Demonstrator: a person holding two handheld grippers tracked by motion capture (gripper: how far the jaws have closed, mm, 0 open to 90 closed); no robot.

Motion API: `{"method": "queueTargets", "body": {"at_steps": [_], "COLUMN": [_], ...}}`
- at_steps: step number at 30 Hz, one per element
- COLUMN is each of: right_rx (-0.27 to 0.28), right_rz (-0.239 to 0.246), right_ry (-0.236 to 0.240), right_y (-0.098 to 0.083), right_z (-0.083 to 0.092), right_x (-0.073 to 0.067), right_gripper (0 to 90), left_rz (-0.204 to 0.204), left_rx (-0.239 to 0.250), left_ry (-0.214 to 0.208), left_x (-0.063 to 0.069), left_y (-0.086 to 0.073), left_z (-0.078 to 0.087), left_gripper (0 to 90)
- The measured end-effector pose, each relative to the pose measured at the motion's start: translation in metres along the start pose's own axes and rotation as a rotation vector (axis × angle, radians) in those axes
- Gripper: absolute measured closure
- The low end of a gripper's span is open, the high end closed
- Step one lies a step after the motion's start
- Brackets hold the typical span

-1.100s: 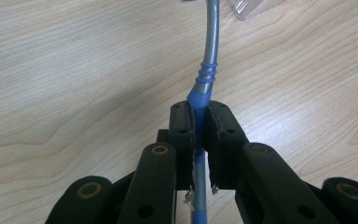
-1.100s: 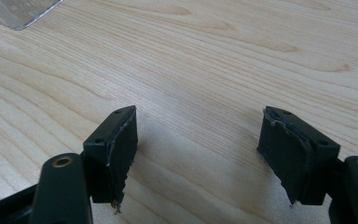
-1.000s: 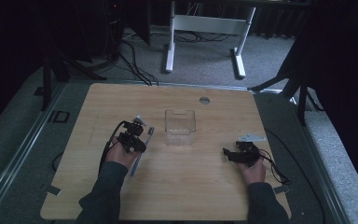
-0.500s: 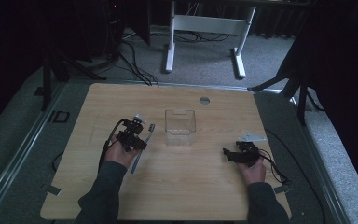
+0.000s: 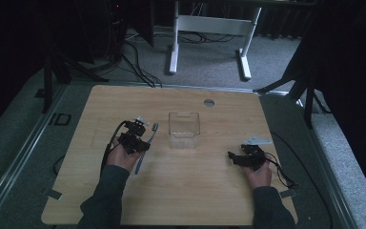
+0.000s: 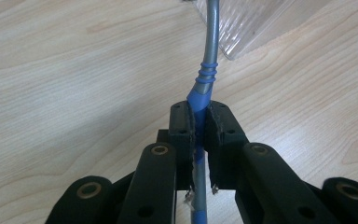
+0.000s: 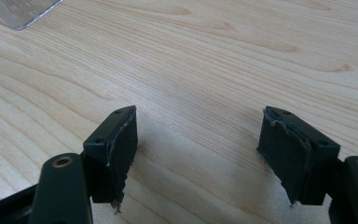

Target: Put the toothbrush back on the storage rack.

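With my left tongs clamped on the toothbrush beside the clear box, and right tongs open over bare bench, lifting it into the box seems next.

Black hand-held gripper each hand, brass-ringed screws, trailing cables; dark grey-green sleeves.
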State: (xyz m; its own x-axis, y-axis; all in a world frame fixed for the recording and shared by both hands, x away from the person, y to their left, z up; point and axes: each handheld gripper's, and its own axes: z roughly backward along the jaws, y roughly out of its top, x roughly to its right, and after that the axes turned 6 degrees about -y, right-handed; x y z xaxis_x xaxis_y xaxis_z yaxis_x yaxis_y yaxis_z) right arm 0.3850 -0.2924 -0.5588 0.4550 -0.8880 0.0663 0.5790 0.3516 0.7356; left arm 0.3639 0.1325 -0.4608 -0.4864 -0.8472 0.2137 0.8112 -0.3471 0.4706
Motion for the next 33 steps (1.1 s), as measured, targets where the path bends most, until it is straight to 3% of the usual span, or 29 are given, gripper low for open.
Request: {"method": "queueTargets", "body": {"at_steps": [33], "right_rx": [0.000], "right_rz": [0.000], "right_ry": [0.000], "right_y": [0.0000], "right_z": [0.0000], "right_x": [0.0000], "right_gripper": [27.6], "left_rz": [-0.039], "left_rx": [0.104], "left_ry": [0.008], "left_x": [0.0036], "left_y": [0.0000], "left_z": [0.0050], "left_gripper": [81.4]}}
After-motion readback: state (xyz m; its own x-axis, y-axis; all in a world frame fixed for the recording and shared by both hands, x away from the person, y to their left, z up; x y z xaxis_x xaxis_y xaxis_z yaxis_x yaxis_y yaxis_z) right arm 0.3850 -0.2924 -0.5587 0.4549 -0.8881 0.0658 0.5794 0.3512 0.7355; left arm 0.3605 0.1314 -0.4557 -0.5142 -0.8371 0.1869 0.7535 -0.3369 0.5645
